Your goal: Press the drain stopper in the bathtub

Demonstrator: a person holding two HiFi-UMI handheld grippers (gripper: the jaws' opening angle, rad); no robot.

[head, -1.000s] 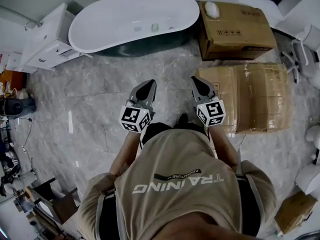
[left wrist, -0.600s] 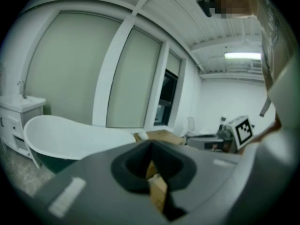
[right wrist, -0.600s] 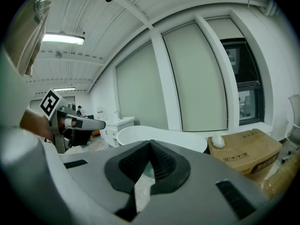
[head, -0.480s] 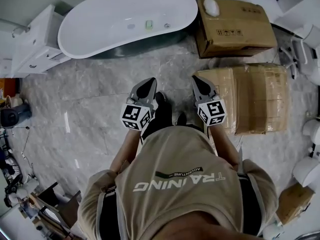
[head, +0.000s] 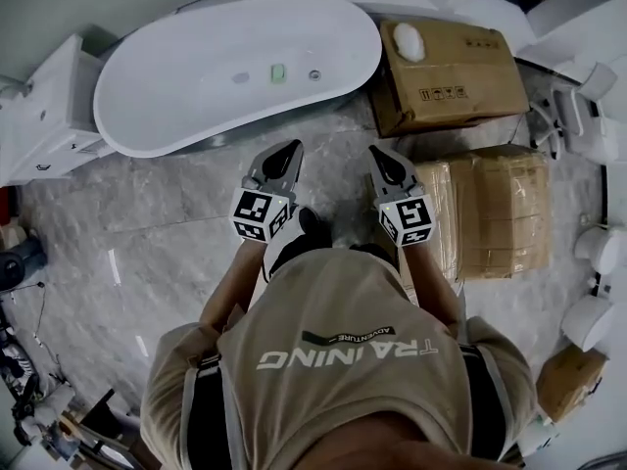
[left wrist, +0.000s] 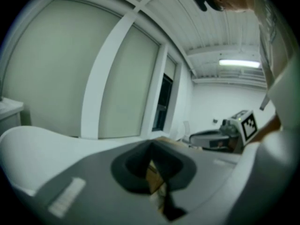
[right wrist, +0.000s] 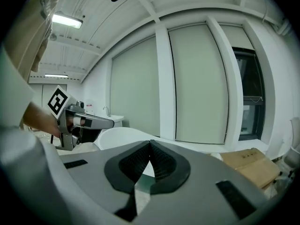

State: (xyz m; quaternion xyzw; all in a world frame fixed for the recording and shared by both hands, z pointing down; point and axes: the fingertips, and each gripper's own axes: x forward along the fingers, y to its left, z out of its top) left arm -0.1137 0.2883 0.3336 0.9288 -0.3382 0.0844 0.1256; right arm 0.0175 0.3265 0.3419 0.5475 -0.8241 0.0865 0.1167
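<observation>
Grey plastic jaws meet tip to tip on the left gripper [left wrist: 151, 146], and nothing is caught between them. It's the same on the right gripper [right wrist: 150, 145], closed up and empty. Each gripper view catches the other gripper alongside, level with it, its marker cube facing the camera.

From the head view, both grippers are held out in front of the person's tan shirt [head: 343, 351]. They sit side by side over the grey marble floor [head: 167, 213], noses aimed at the white bathtub [head: 167, 91]. Neither one is inside the tub.

The drain stopper [head: 314, 74] appears to be the small round metal disc on the tub floor, towards the right end. A small green patch [head: 278, 72] lies just to its left.

Right of the tub stands a cardboard box [head: 456, 67] with a white lump [head: 409, 40] on top. A taped cardboard pack [head: 500, 209] lies nearer, beside the right gripper. A white cabinet [head: 49, 116] flanks the tub's left end.
</observation>
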